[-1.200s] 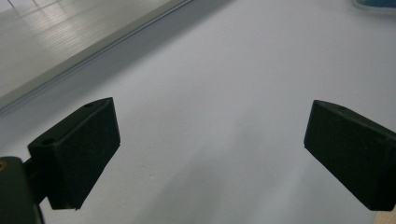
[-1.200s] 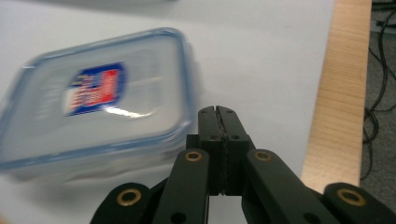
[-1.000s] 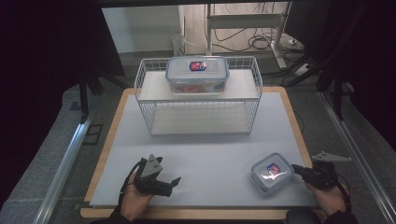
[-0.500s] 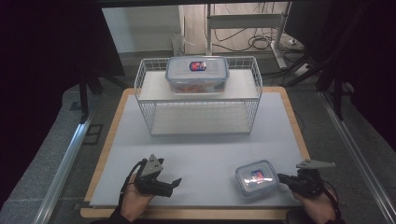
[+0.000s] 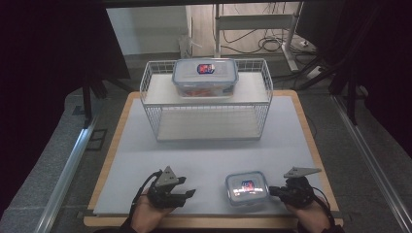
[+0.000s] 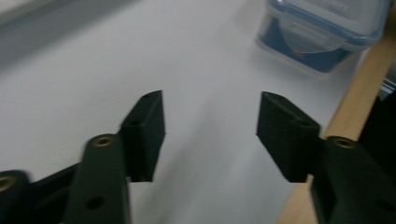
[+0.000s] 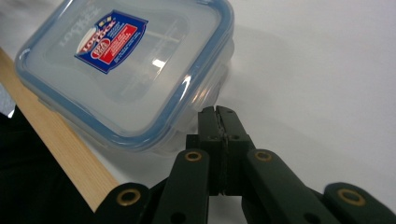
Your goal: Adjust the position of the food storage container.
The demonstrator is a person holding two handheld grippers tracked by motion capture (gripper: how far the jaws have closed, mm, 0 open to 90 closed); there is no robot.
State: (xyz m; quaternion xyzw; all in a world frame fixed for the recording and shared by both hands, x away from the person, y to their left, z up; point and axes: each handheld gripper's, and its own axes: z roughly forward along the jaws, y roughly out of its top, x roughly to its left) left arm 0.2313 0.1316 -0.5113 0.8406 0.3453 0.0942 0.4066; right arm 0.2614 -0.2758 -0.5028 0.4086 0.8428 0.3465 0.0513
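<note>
The small clear blue-rimmed plastic box (image 5: 247, 187) has slid left across the lower frame, nudged by the pressed-together right tongs (image 5: 273, 191). The left tongs (image 6: 210, 130) have just been closing and stand half-spread on nothing; the right gripper view shows the box's red-blue label (image 7: 111, 41).

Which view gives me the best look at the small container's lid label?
The right gripper view: the small container sits close to the camera there, its red and blue label large and sharp. The high view shows the whole container near the table's front edge, the label tiny. The left gripper view shows one blurred side and latch, no label.
</note>
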